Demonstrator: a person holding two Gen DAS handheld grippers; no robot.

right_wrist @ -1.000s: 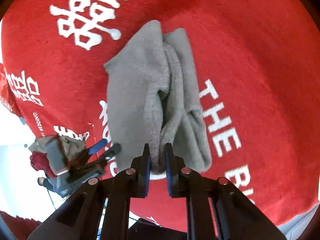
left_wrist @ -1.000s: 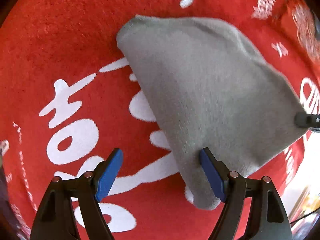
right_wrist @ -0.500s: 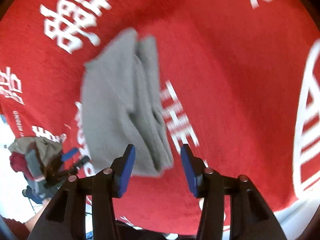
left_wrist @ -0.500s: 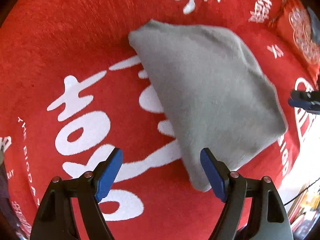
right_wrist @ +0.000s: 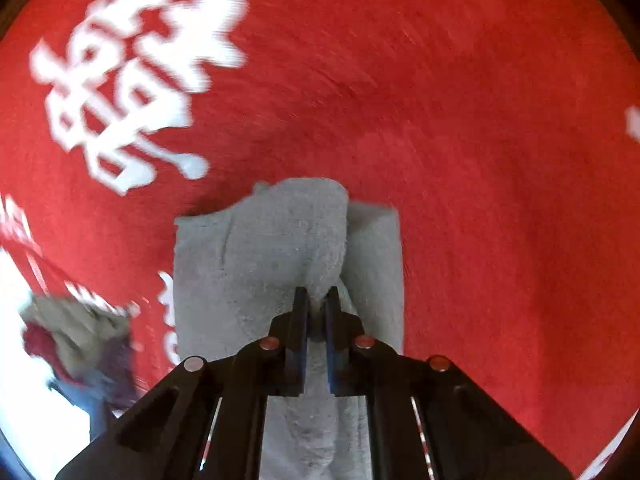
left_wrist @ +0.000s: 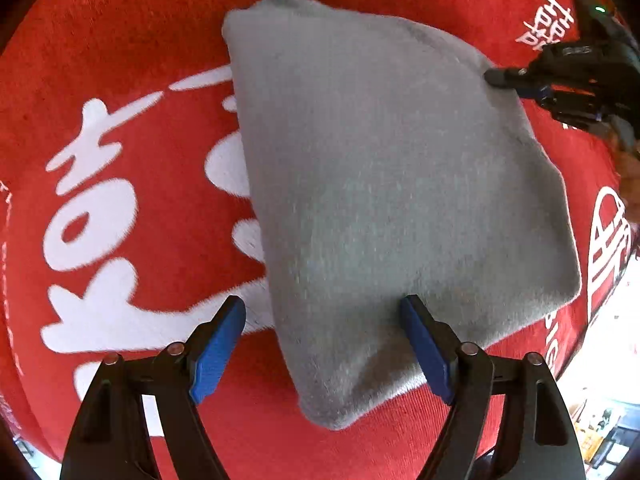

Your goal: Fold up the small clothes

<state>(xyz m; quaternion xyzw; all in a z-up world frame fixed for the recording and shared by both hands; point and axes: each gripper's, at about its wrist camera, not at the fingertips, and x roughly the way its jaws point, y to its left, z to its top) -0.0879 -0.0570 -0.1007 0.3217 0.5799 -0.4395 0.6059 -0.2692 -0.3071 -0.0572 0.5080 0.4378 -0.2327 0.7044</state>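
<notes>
Nearest in the left wrist view, the left claw (left_wrist: 322,340) was held wide apart, with nothing between its blue pads (left_wrist: 216,346); the right one was resting on the near edge of the grey cloth (left_wrist: 384,200). The cloth was lying folded on the red carpet (left_wrist: 120,60) with white letters, and only its near corner was placed between the two pads. In the right wrist view, the right claw (right_wrist: 316,300) was clenched on a raised ridge of the same grey cloth (right_wrist: 248,256), and the fabric was bunched up between the fingers. Farther away, at the upper right of the left view, this claw was seen at the far edge of the cloth. The cloth was judged to be soft, light and limp, with a fluffy surface, so a sagging is to be expected when lifted. An edge or corner, taken through all layers, seems the best place for holding.
</notes>
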